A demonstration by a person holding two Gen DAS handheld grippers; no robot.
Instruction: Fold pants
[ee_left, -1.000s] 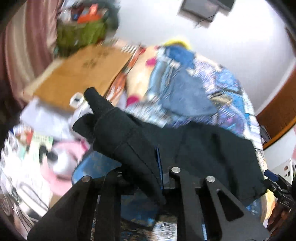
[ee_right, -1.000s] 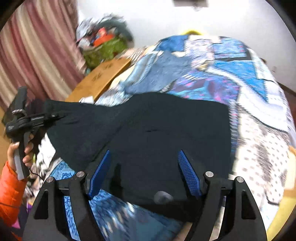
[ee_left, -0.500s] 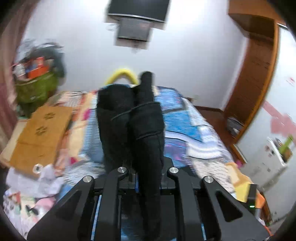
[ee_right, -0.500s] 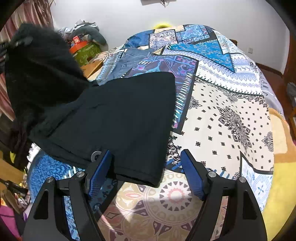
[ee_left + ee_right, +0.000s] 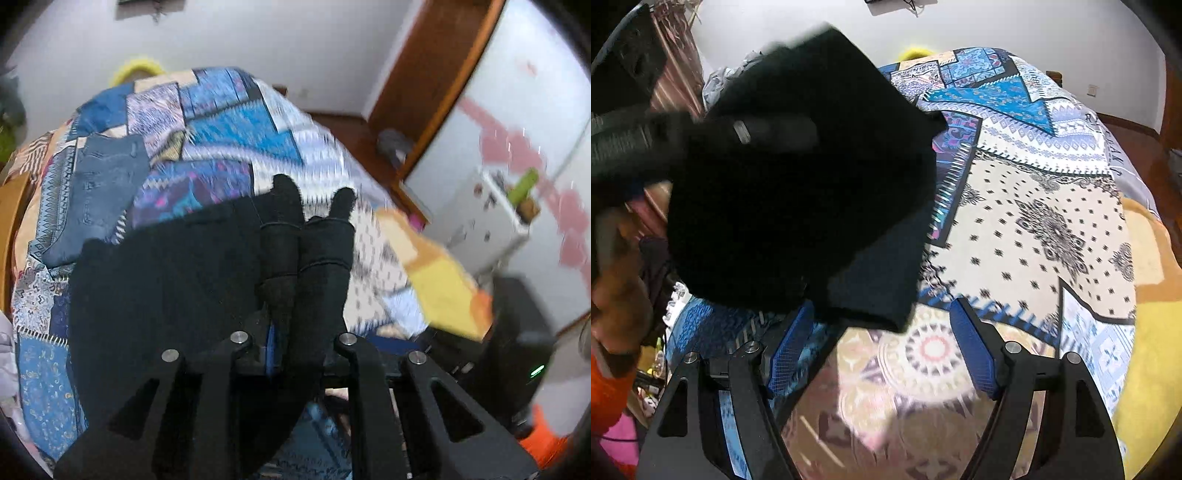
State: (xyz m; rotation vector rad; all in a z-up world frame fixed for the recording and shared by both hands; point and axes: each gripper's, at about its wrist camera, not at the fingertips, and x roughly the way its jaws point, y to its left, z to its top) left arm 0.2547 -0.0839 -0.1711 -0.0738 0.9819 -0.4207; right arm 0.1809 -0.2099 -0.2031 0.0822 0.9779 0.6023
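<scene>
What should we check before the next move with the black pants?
1. Left gripper shut on the pants: ok, bunched cloth sticks out between its fingers.
2. Right gripper free: ok, open, nothing between its pads.
3. Lifted end held over the part lying on the bed: ok, seen from the right wrist.
4. Edges lined up for the fold: cannot tell, the pictures are blurred.
5. Jeans apart from the pants: cannot tell, they lie close.
</scene>
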